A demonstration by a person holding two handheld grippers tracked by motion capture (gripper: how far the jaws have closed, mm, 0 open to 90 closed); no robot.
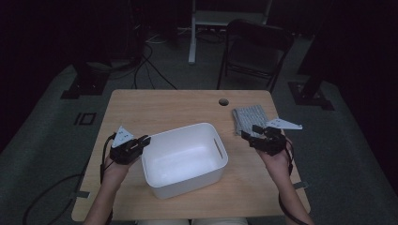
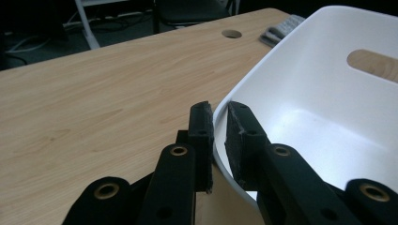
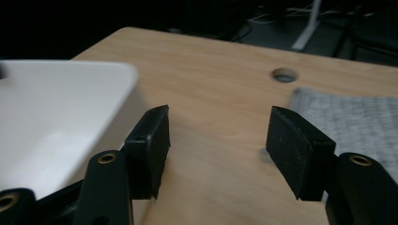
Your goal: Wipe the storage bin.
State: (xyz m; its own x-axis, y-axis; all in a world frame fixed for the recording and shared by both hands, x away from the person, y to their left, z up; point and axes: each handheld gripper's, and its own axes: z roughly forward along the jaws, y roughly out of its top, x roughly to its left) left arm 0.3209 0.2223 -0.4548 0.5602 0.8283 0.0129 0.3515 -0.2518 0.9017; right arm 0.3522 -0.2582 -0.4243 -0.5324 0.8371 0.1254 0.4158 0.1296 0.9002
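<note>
**A pale wooden table carrying a bin and a folded cloth**

The light-coloured wooden table with rounded corners [image 1: 155,105] fills the middle of the high view, standing on a dark grey carpeted floor [image 1: 42,140]. A small round hole [image 1: 224,101] is cut through the top near its far edge, right of centre. A white rectangular plastic bin with slot handles [image 1: 184,159] sits on the wood just below the frame's centre, turned a little askew to the table's edges. A grey folded knitted cloth [image 1: 250,119] lies flat on the top toward the right of the frame, apart from the bin.
</note>
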